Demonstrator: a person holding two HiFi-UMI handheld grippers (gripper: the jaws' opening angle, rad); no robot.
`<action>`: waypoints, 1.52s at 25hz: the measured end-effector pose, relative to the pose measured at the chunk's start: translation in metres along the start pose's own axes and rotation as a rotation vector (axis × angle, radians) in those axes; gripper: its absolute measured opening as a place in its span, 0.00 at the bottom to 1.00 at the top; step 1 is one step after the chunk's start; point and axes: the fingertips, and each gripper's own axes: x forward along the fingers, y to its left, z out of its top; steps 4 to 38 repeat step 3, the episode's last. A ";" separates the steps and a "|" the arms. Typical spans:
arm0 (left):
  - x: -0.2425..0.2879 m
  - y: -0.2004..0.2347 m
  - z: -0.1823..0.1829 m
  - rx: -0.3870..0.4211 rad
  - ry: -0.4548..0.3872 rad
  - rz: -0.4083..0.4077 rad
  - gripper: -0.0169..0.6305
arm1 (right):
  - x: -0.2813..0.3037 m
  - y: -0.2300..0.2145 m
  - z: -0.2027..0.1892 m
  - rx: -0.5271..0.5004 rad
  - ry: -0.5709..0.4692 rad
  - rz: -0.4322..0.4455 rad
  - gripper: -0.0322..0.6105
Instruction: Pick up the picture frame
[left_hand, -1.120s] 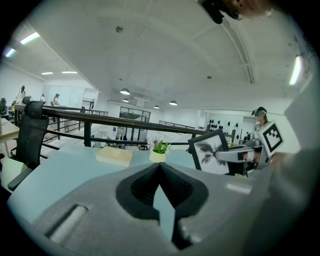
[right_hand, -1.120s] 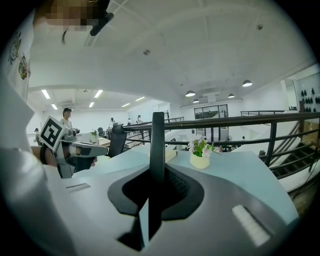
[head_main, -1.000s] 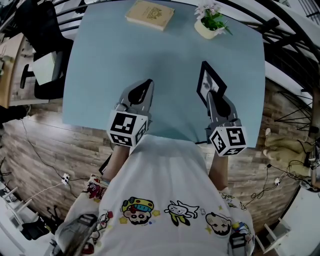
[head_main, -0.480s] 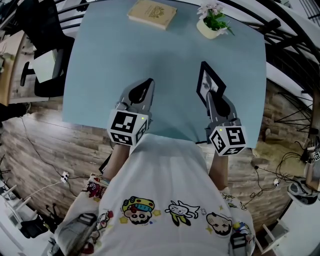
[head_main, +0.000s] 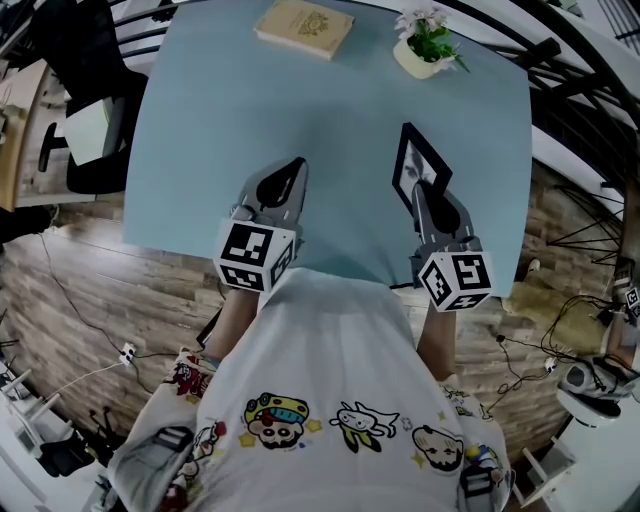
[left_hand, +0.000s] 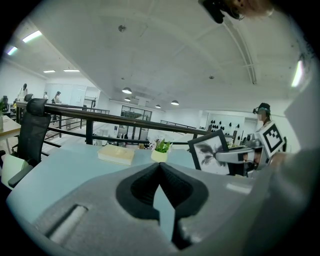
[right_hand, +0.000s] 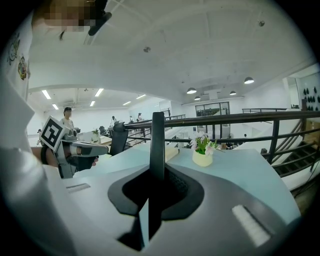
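A black picture frame (head_main: 413, 162) with a white print stands upright above the light blue table (head_main: 330, 120). My right gripper (head_main: 421, 190) is shut on its near edge. In the right gripper view the picture frame (right_hand: 158, 145) shows edge-on as a dark vertical bar clamped between the jaws. From the left gripper view the picture frame (left_hand: 212, 152) appears face-on at the right, with the right gripper (left_hand: 239, 157) on it. My left gripper (head_main: 290, 172) is shut and empty, hovering over the table's near left part.
A tan book (head_main: 303, 27) lies at the table's far edge. A small potted plant (head_main: 424, 45) in a cream pot stands at the far right. Black railings (right_hand: 240, 120) run beyond the table. Wooden floor and cables lie around the near edge (head_main: 330, 268).
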 end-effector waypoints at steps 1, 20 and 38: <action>0.000 0.001 0.000 -0.001 0.001 0.000 0.02 | 0.000 0.000 0.000 0.001 0.001 -0.002 0.12; 0.001 0.002 -0.002 -0.004 0.005 0.001 0.02 | 0.001 -0.001 -0.001 0.005 0.002 -0.006 0.12; 0.001 0.002 -0.002 -0.004 0.005 0.001 0.02 | 0.001 -0.001 -0.001 0.005 0.002 -0.006 0.12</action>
